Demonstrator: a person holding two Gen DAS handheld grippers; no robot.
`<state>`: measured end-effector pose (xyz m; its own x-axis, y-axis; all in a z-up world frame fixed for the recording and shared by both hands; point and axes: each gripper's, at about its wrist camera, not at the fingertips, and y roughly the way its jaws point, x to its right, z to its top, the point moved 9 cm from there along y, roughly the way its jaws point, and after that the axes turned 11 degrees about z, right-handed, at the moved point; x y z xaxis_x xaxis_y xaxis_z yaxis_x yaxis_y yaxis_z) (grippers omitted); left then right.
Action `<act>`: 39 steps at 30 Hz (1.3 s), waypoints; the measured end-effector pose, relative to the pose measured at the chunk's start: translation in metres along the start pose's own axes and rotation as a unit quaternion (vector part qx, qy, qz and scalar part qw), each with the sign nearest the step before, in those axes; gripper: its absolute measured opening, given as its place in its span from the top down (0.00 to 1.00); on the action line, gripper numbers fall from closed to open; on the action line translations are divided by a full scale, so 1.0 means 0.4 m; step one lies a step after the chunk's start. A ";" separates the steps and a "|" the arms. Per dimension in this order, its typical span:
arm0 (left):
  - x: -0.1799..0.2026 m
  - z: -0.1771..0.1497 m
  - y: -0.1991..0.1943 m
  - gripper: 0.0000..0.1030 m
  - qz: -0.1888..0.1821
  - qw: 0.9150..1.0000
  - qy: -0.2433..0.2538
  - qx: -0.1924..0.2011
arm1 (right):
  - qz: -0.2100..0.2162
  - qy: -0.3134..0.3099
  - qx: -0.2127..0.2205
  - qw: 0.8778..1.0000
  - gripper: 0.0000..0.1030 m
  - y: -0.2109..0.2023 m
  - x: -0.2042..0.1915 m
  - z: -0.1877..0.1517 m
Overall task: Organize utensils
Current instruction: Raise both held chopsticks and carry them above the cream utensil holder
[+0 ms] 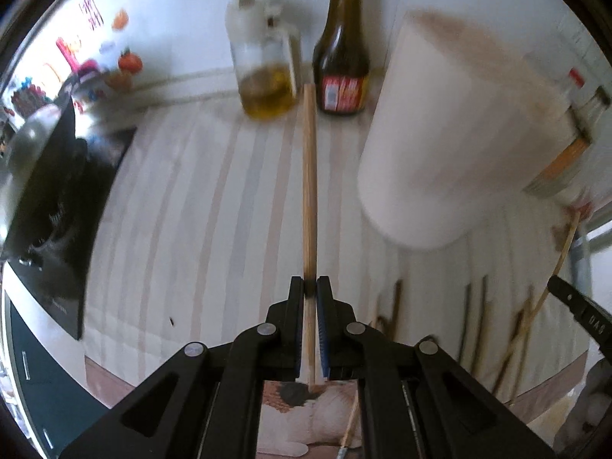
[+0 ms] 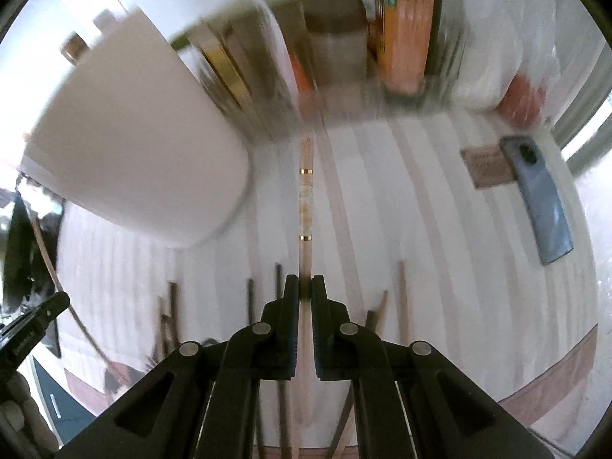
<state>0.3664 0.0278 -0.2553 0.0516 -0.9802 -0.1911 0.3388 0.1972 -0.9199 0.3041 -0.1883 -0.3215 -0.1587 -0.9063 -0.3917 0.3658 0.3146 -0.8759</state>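
My left gripper (image 1: 310, 283) is shut on a plain wooden chopstick (image 1: 309, 176) that points forward above the striped cloth (image 1: 191, 210). My right gripper (image 2: 305, 283) is shut on a pale chopstick with two gold bands (image 2: 306, 206), also pointing forward. A tall white holder (image 1: 451, 130) stands right of the left chopstick; in the right wrist view the white holder (image 2: 134, 145) stands to the left. Several dark chopsticks (image 1: 474, 321) lie on the cloth near the front edge, and they also show in the right wrist view (image 2: 250, 302).
An oil jug (image 1: 264, 65) and a dark sauce bottle (image 1: 342, 49) stand at the back wall. A black stove (image 1: 49, 206) with a pot is at left. A blue phone (image 2: 539, 202) lies at right. Boxes (image 2: 409, 26) stand behind.
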 end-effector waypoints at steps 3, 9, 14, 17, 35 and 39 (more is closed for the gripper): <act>0.002 0.045 -0.056 0.96 -0.008 1.000 -0.004 0.028 | 0.011 -0.007 0.034 0.999 1.00 -0.060 -0.024 0.025; 0.006 0.084 -0.067 0.96 -0.005 0.999 -0.002 0.046 | 0.045 0.005 0.003 0.999 1.00 -0.039 -0.041 0.074; -0.004 0.067 -0.008 0.96 -0.001 1.000 -0.017 0.015 | 0.051 0.043 -0.049 0.997 0.95 0.083 0.006 0.092; -0.019 0.066 0.015 0.97 0.005 1.000 -0.023 0.008 | 0.046 0.052 -0.073 0.995 0.87 0.155 0.022 0.090; -0.031 0.043 -0.058 0.97 -0.016 0.999 -0.024 0.020 | -0.019 -0.005 -0.127 0.992 0.94 0.256 -0.007 0.041; -0.044 0.003 -0.075 0.97 -0.026 0.999 -0.026 0.012 | -0.001 -0.003 -0.114 0.994 0.94 0.190 0.001 0.023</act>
<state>0.3562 0.0391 -0.2240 0.0821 -0.9887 -0.1254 0.3645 0.1469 -0.9195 0.3405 -0.1672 -0.3856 -0.1539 -0.9085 -0.3884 0.1488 0.3673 -0.9181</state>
